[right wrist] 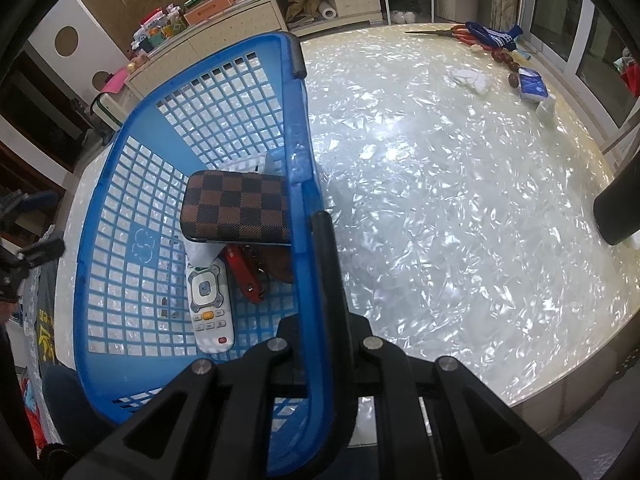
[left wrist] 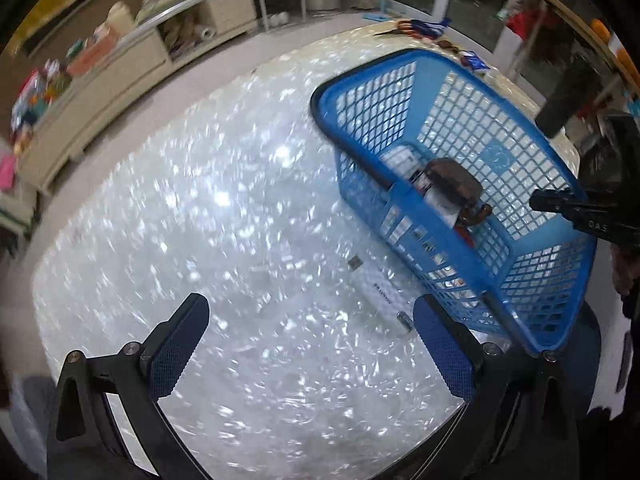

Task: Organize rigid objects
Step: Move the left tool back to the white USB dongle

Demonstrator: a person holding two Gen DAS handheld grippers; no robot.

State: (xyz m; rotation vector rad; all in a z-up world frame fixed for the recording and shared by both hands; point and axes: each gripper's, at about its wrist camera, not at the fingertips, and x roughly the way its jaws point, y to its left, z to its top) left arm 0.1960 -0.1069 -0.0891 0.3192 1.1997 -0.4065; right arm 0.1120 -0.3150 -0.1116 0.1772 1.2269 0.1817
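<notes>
Right gripper (right wrist: 316, 280) is clamped on the blue basket (right wrist: 132, 184) rim. Left gripper (left wrist: 308, 344) stands wide apart, empty, above the white power strip (left wrist: 380, 292) lying on the table (left wrist: 200, 200) beside the basket. Judged rigid, light, smooth; grip across its narrow sides.

We saw a glossy pearl-flake tabletop (right wrist: 440, 200), a blue plastic lattice basket (right wrist: 132, 184), and a matt woven-cloth checkered case (right wrist: 236, 210)
</notes>
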